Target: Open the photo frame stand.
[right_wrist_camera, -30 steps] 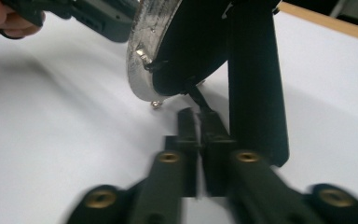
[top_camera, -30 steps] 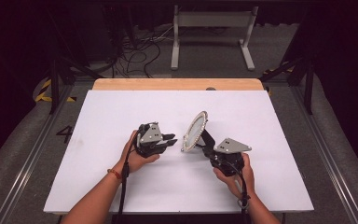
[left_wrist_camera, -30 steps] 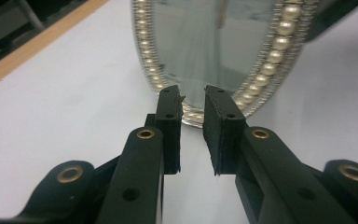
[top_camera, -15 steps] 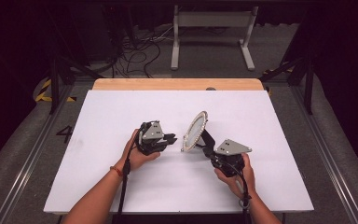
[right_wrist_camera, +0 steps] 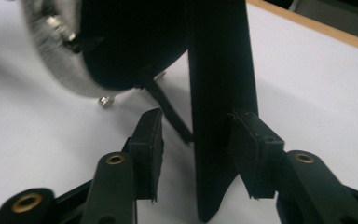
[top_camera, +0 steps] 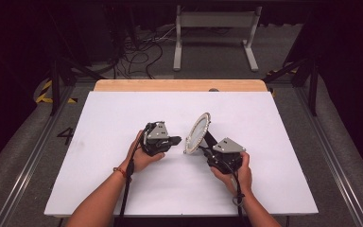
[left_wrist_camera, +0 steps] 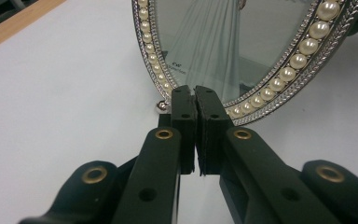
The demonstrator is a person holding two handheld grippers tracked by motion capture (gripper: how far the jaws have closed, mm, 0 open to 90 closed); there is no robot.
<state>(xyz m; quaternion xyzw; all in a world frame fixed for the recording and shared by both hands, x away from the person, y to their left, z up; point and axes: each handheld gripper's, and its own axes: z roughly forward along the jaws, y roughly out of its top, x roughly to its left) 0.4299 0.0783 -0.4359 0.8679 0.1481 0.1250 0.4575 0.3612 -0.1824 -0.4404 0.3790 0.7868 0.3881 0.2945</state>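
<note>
An oval picture frame [top_camera: 197,132] with a pearl and silver rim [left_wrist_camera: 298,60] stands tilted on the white table [top_camera: 113,113], propped by a black back stand [right_wrist_camera: 219,70]. My left gripper [top_camera: 177,140] lies level just left of the frame's front. Its jaws [left_wrist_camera: 196,100] are shut with nothing between them, tips close to the lower rim. My right gripper [top_camera: 207,145] reaches in from behind the frame. Its jaws [right_wrist_camera: 196,119] have just been opening and now straddle the stand, the left pad [right_wrist_camera: 150,135] clear of it. The frame's dark back [right_wrist_camera: 121,46] rises beyond.
A wooden strip [top_camera: 179,85] runs along the table's far edge. Beyond it are floor cables [top_camera: 137,52] and a white metal rack [top_camera: 212,19]. Bare white table surrounds the frame on the left, right and front. A small metal foot [left_wrist_camera: 161,106] sits under the frame.
</note>
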